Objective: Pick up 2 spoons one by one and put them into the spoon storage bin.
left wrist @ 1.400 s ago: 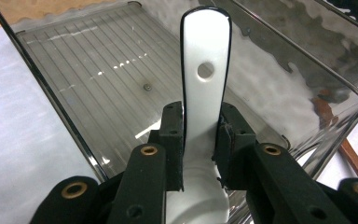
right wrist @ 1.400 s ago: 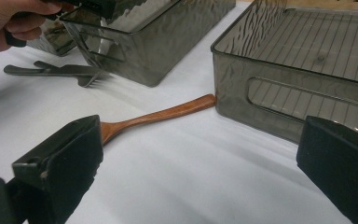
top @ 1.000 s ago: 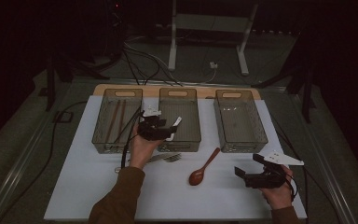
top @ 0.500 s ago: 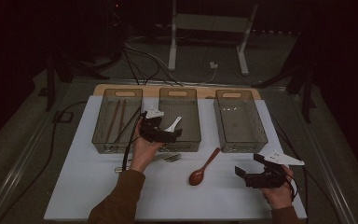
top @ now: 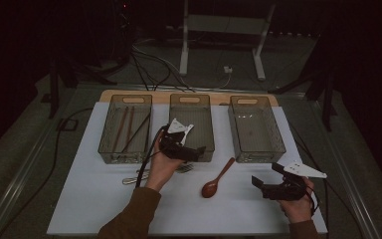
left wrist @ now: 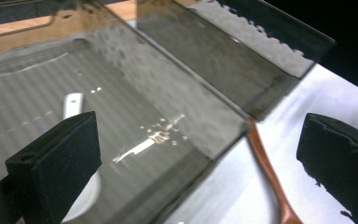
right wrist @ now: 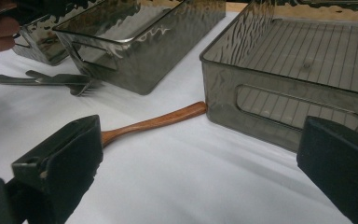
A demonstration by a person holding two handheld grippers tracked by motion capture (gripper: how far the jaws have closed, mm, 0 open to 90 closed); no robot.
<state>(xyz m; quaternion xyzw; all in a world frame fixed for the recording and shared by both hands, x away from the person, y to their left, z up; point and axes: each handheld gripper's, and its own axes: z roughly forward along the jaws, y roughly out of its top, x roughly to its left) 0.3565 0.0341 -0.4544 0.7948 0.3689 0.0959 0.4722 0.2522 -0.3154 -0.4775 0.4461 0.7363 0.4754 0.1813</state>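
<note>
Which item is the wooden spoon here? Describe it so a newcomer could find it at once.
On the white mat, look in front of the gap between the middle bin and the right bin. The wooden spoon lies there slantwise, bowl nearest the person. It is reddish brown; the fork to its left is metal.

A white spoon (left wrist: 74, 105) lies flat on the ribbed floor of the middle smoked clear plastic bin (top: 193, 107), its handle pointing away; in the left gripper view it sits at lower left, partly hidden. In the high view the bin stands upright at centre, between two like bins.
</note>
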